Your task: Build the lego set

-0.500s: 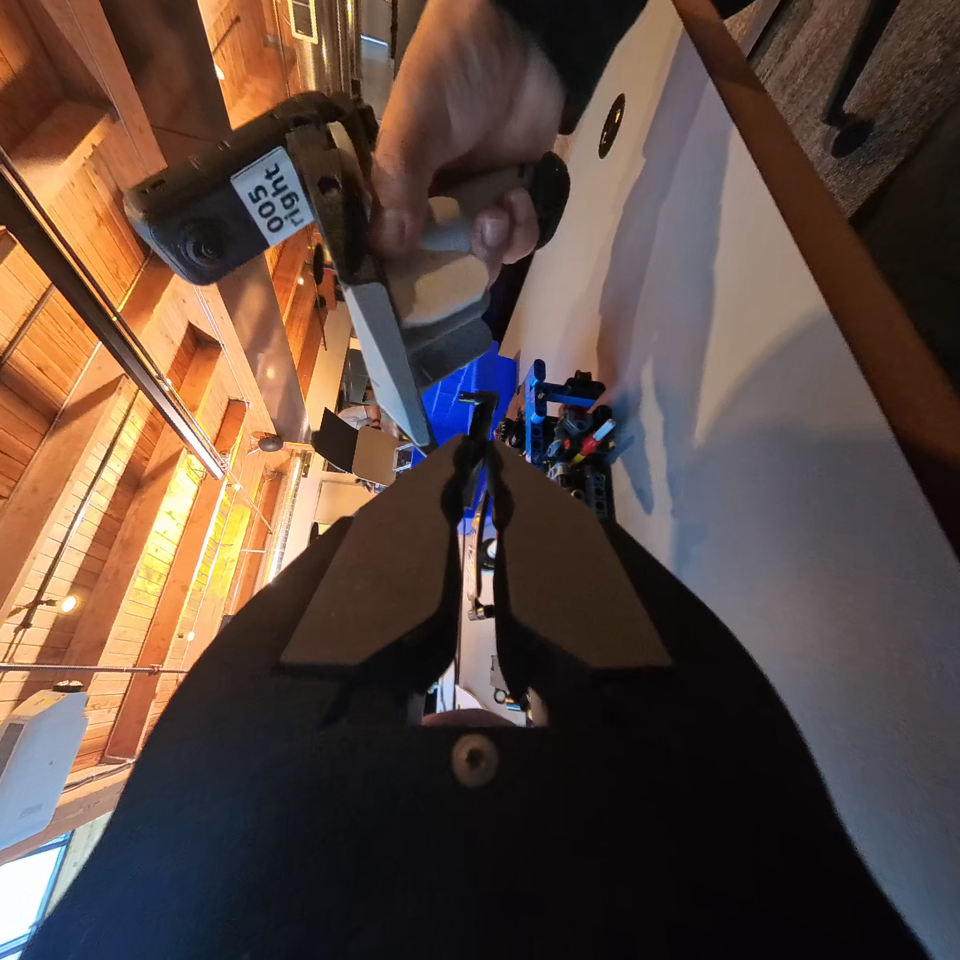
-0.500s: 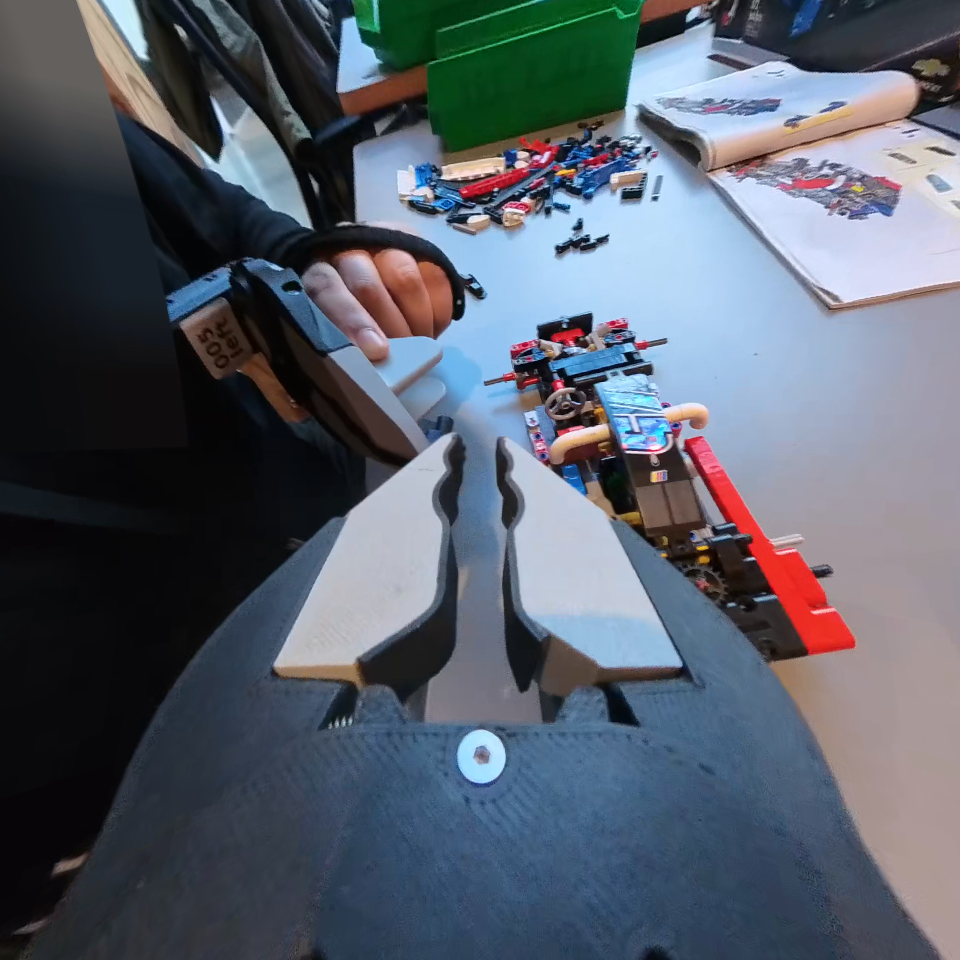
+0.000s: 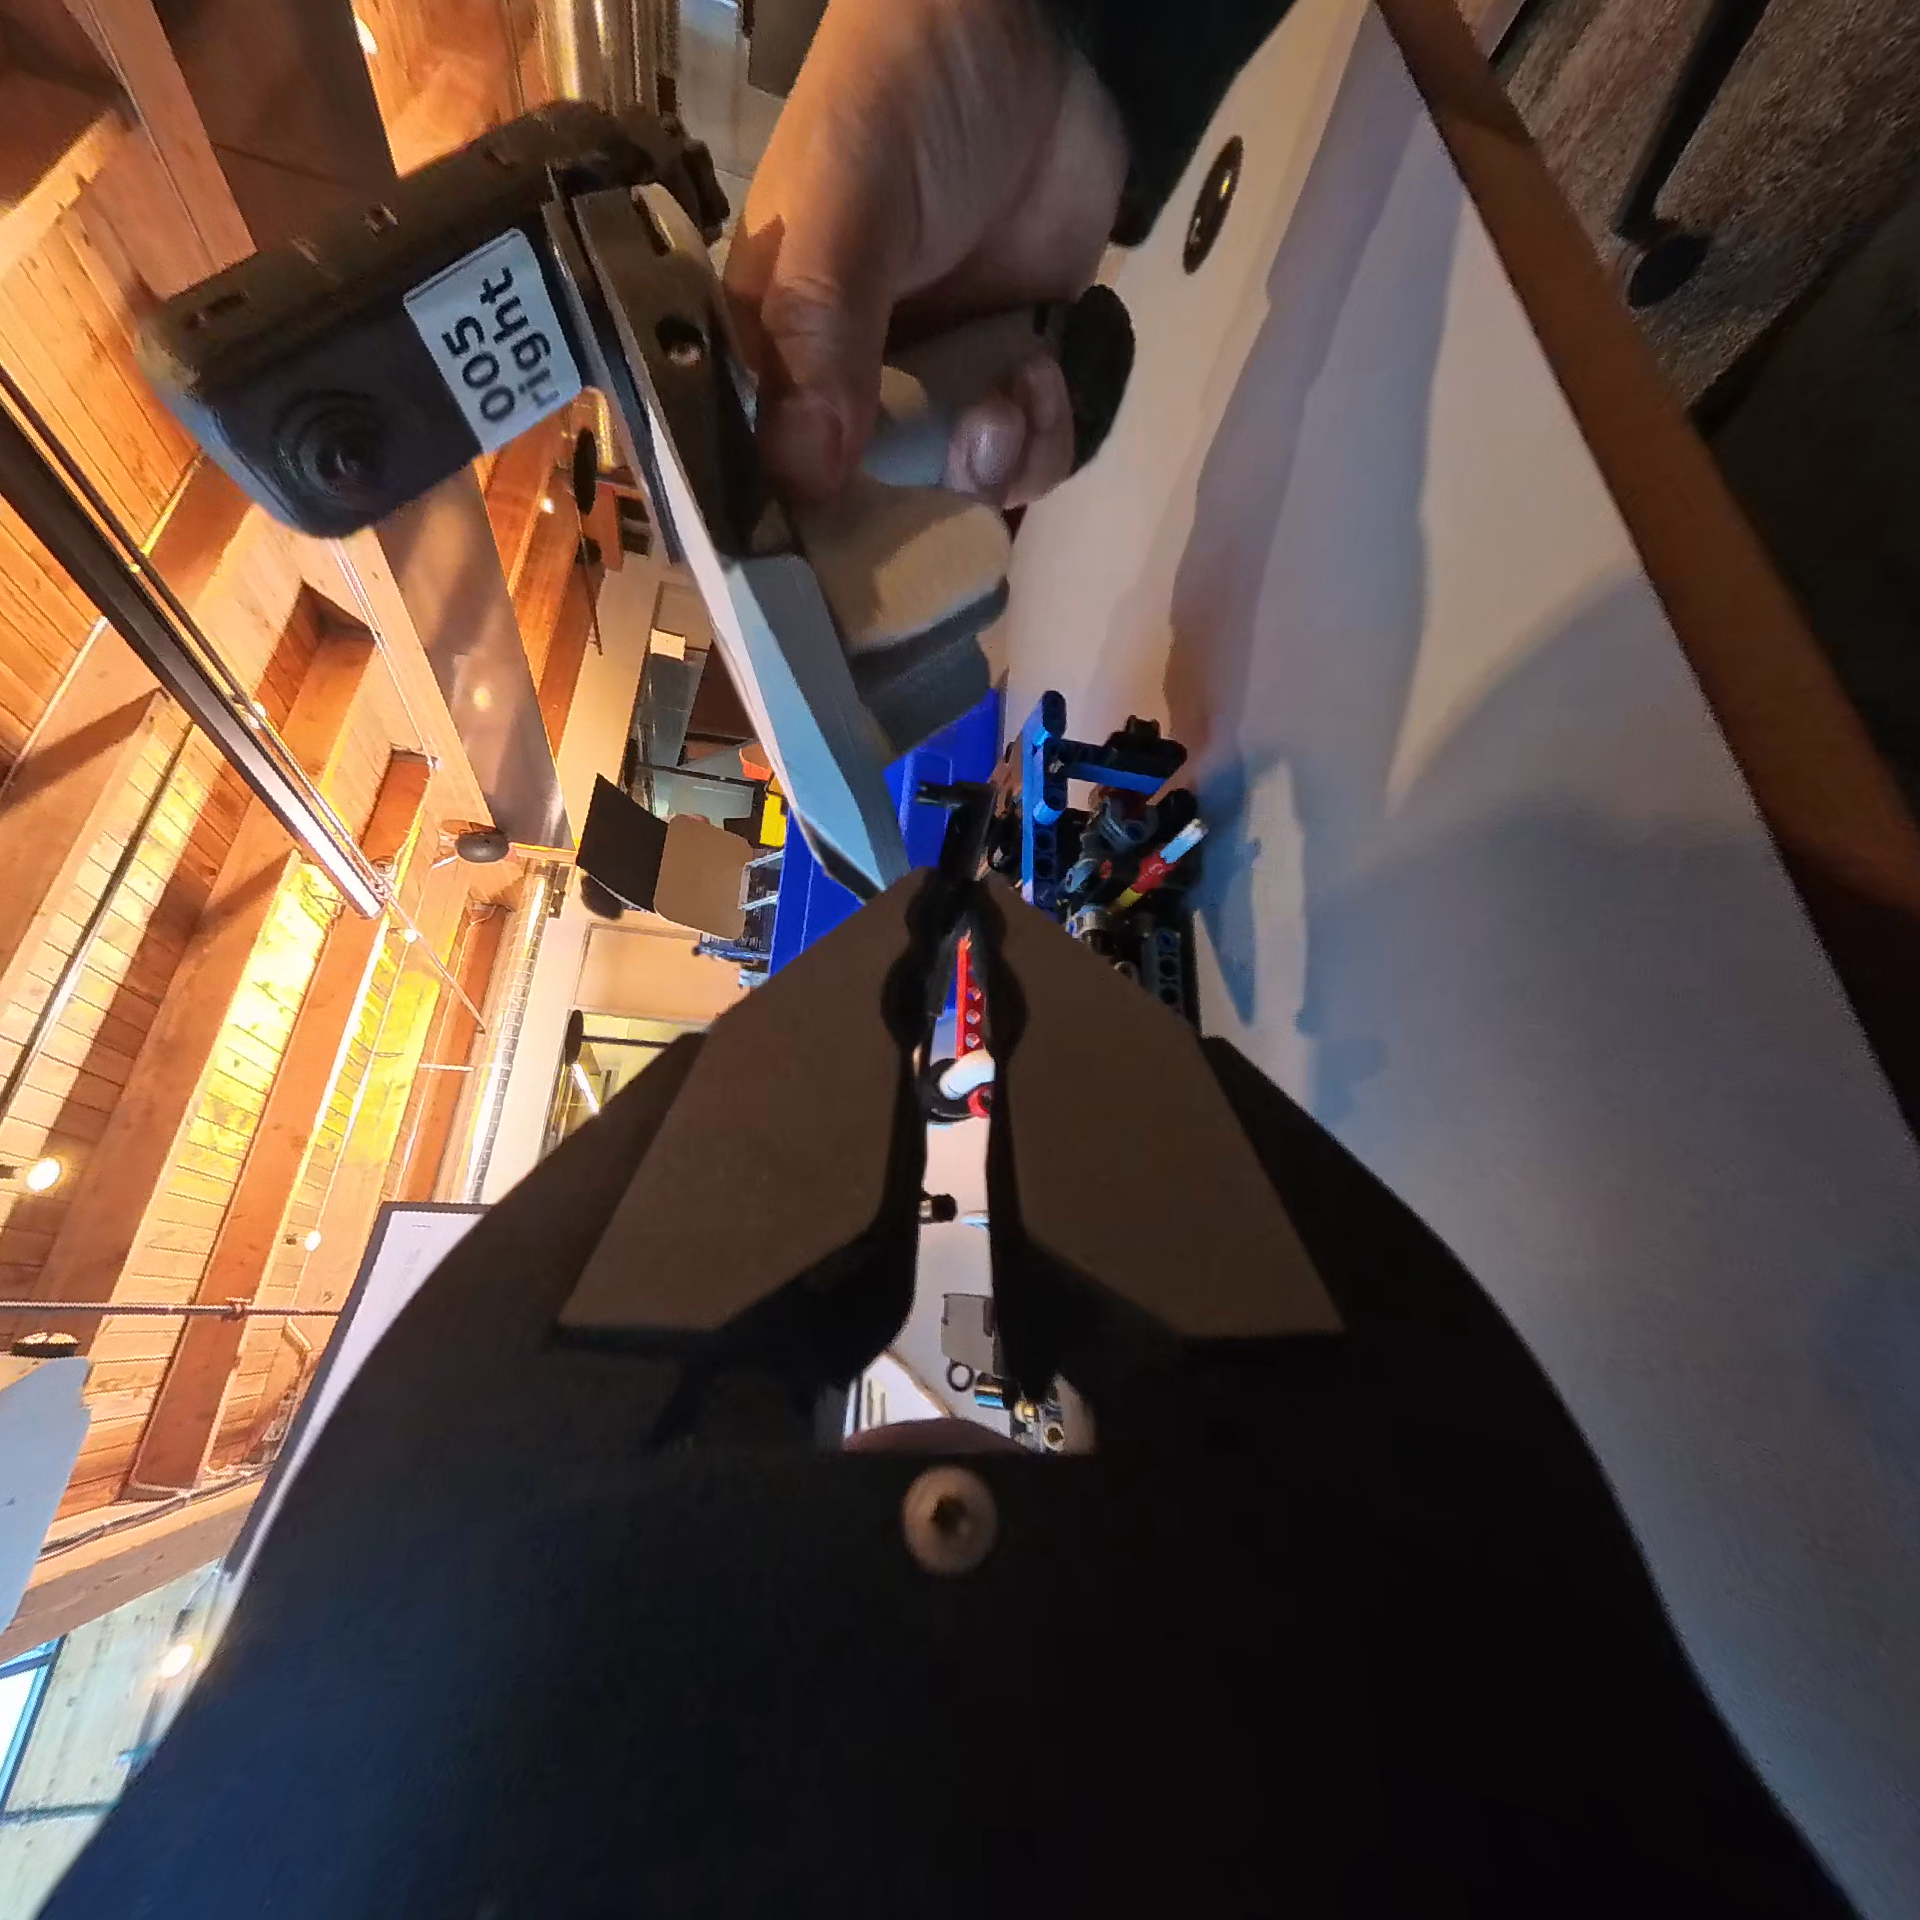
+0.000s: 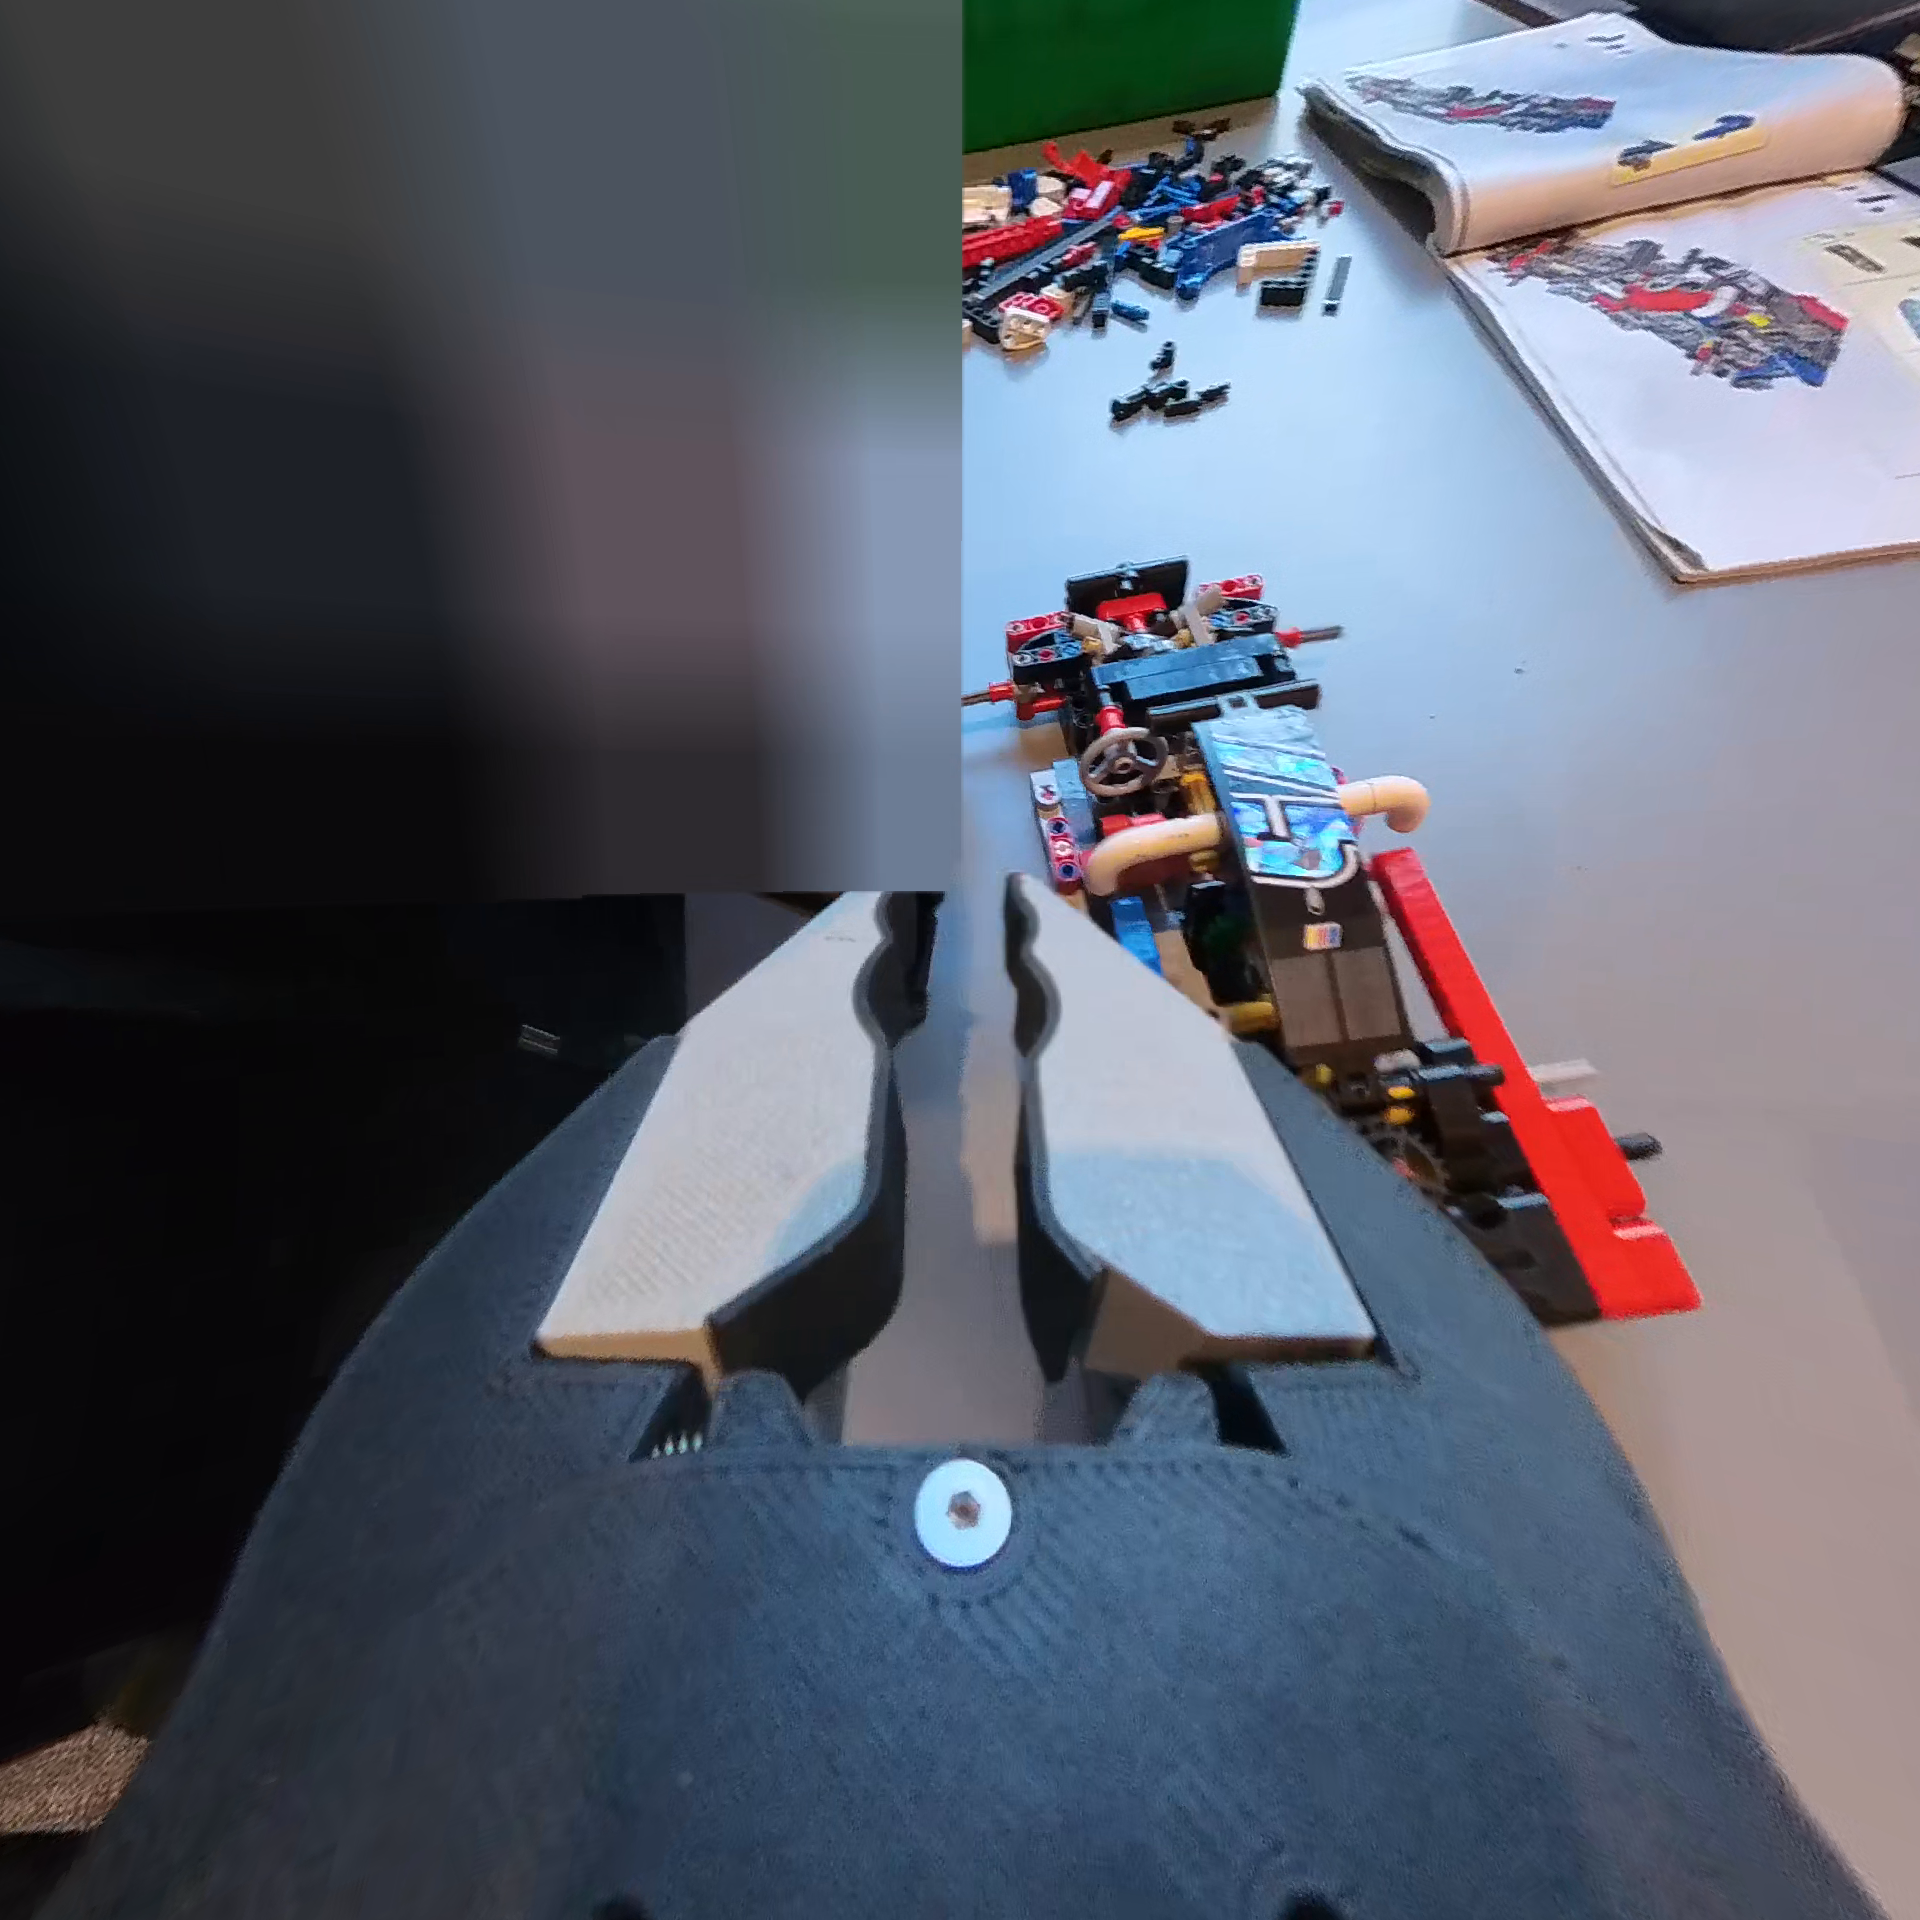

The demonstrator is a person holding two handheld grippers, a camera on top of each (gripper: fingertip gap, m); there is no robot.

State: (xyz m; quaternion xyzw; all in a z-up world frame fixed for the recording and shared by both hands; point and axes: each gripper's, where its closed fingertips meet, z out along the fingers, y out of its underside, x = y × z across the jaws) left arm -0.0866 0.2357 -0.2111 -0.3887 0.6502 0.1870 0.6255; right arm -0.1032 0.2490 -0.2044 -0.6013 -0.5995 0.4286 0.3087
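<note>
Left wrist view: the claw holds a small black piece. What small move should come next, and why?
Probably carry the left claw toward the half-built car and line up the small black piece there. That claw is shut on the piece, which sticks out past its tips; the right claw is open and empty beside the car, free to steady it.
</note>
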